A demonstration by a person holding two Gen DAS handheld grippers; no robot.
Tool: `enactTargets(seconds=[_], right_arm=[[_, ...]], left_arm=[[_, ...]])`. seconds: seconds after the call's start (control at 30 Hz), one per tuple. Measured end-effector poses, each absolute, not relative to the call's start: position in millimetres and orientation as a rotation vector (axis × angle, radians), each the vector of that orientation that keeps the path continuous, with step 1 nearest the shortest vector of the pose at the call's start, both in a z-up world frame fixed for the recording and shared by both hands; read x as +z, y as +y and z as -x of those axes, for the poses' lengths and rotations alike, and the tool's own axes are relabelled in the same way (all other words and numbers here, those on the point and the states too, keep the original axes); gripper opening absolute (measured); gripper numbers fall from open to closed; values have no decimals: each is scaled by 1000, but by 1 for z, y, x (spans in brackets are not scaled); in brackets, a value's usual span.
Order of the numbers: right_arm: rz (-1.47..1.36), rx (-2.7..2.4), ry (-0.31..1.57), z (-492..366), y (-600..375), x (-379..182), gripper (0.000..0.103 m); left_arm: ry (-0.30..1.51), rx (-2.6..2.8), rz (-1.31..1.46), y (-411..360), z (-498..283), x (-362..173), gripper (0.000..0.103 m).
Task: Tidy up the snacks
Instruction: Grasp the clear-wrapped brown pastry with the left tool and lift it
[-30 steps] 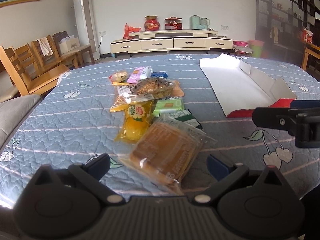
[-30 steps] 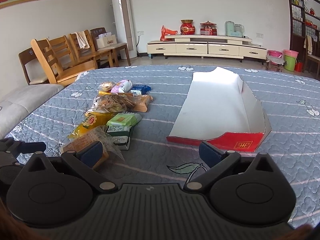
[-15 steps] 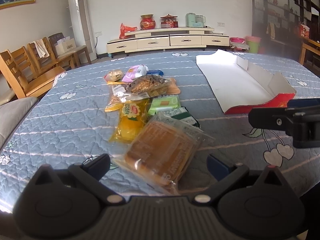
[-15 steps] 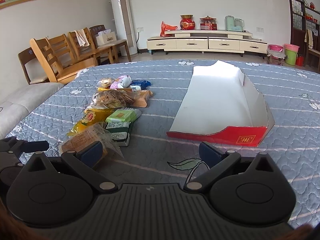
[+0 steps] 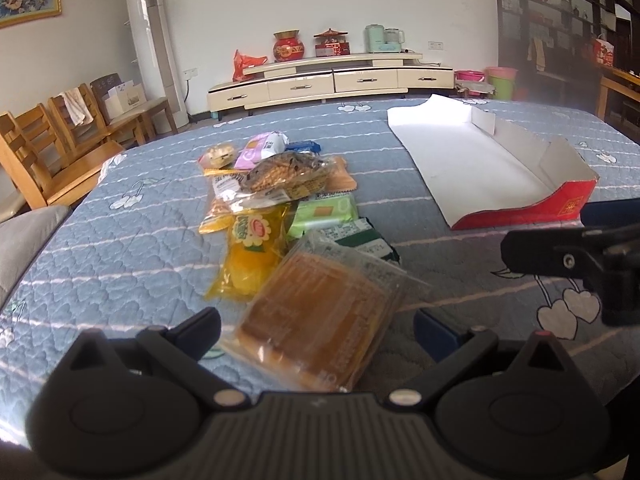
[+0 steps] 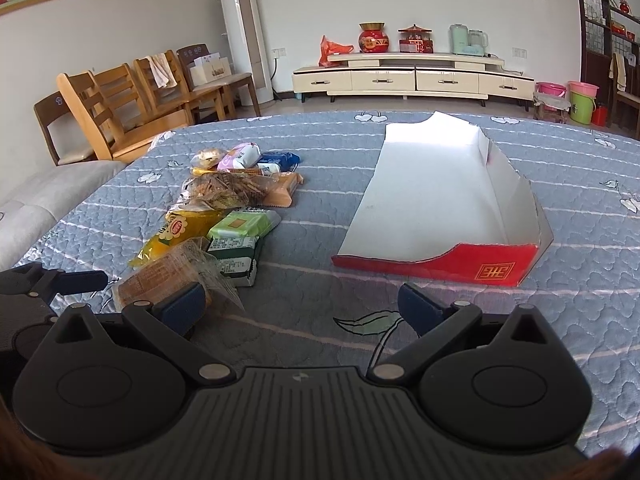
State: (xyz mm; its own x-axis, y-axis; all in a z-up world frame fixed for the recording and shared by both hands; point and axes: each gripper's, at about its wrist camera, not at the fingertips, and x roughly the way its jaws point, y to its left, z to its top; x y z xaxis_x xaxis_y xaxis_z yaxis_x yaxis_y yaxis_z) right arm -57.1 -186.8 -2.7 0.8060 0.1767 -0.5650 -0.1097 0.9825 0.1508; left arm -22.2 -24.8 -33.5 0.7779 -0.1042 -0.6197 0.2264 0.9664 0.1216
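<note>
Both grippers sit low over a table w/ a blue-grey quilted cover (image 6: 400, 288). Left gripper (image 5: 316, 322) has its fingers spread wide and grips nothing; a clear-wrapped brown cake packet (image 5: 316, 320) lies on the cover between the two fingertips, and I can't tell if either pad touches it. Right gripper (image 6: 298, 306) is also wide open, empty, w/ bare cover between its tips. Snacks lie in a loose pile to my left of centre: behind the cake, a yellow jelly pouch (image 5: 252, 256), a light green pack (image 5: 326, 214), a dark green-and-white pack (image 5: 366, 242), then a clear bag of brown twists (image 5: 286, 174) resting on an orange pack (image 6: 282, 194), and at the far end a pink-white pack (image 5: 260, 148), a blue pack (image 6: 278, 160) and a small round pastry (image 5: 218, 154). Well apart to the right lies an open cardboard tray (image 6: 436, 196), white inside, red front lip, nothing in it.
</note>
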Motion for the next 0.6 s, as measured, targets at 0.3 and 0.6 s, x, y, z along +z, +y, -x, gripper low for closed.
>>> enactTargets(seconds=[0.3, 0.6], right_arm=[[-103, 137, 622, 52, -188, -3, 103], [-63, 145, 646, 32, -180, -5, 103]], left_arm=[[629, -160, -231, -26, 20, -40, 75], [596, -126, -91, 13, 36, -21, 67]])
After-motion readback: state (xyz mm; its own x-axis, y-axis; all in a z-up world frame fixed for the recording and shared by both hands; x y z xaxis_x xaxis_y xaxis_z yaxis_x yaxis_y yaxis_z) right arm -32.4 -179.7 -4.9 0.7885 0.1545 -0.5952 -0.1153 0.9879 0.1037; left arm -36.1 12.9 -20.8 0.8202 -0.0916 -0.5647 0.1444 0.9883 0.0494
